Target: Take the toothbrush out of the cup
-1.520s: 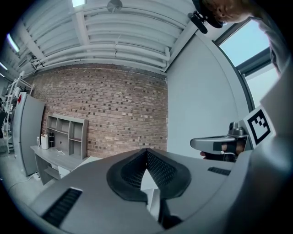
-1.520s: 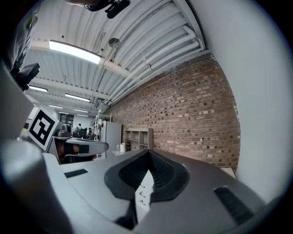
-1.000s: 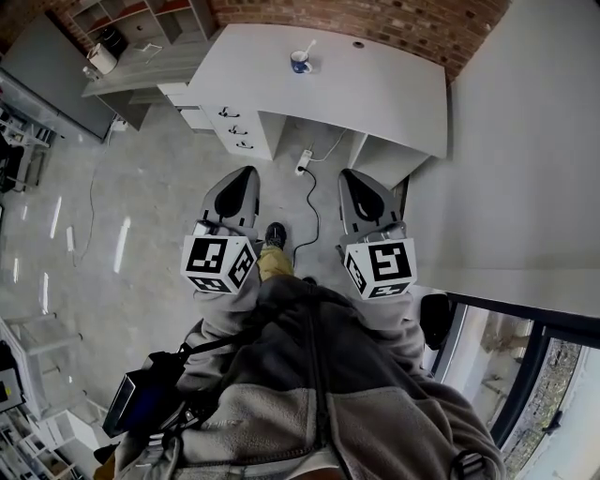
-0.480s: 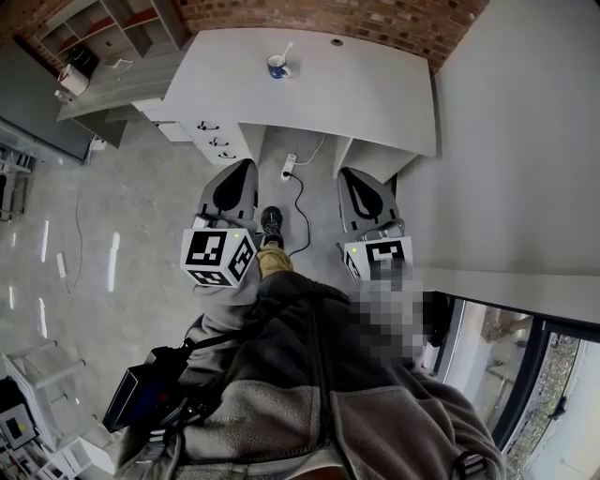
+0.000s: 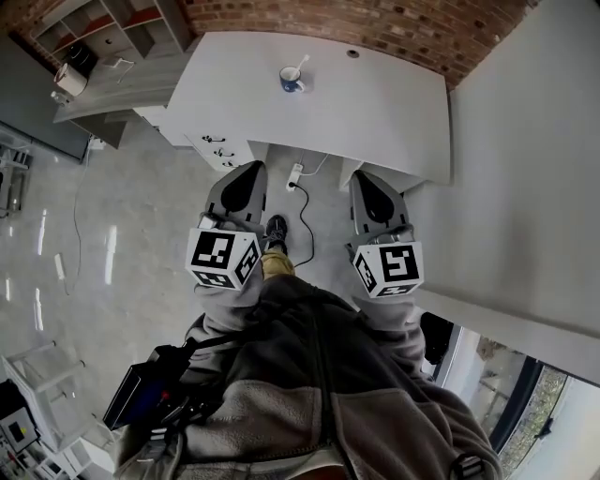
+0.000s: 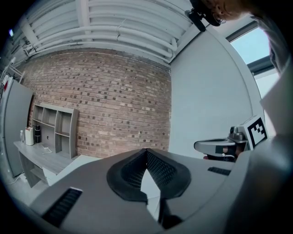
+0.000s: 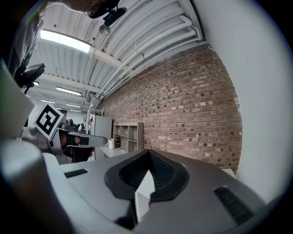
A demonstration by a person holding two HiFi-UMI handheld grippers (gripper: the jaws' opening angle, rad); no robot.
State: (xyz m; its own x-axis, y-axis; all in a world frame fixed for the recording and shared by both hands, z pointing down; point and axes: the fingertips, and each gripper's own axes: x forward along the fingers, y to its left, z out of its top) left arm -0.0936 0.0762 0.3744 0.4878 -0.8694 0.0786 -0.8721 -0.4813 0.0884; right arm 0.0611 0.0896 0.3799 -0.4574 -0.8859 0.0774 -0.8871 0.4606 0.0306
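A blue cup [image 5: 292,82] stands on the white desk [image 5: 375,94] far ahead, with a white toothbrush [image 5: 301,67] leaning out of it to the right. Both grippers are held close to my body, well short of the desk and above the floor. The left gripper [image 5: 251,170] and the right gripper [image 5: 365,178] point toward the desk. The jaws of each meet at the tips, with nothing between them, as seen in the left gripper view [image 6: 146,151] and the right gripper view [image 7: 148,153]. Neither gripper view shows the cup.
The desk has a drawer unit [image 5: 221,150] on its left side. A power strip and black cable [image 5: 296,177] lie on the floor under it. A grey shelf unit [image 5: 112,37] stands to the left, a brick wall [image 5: 394,28] behind and a white wall [image 5: 525,187] to the right.
The head view has shifted a little, so the desk and cup now sit slightly lower in the picture. Both grippers stay shut in front of the body.
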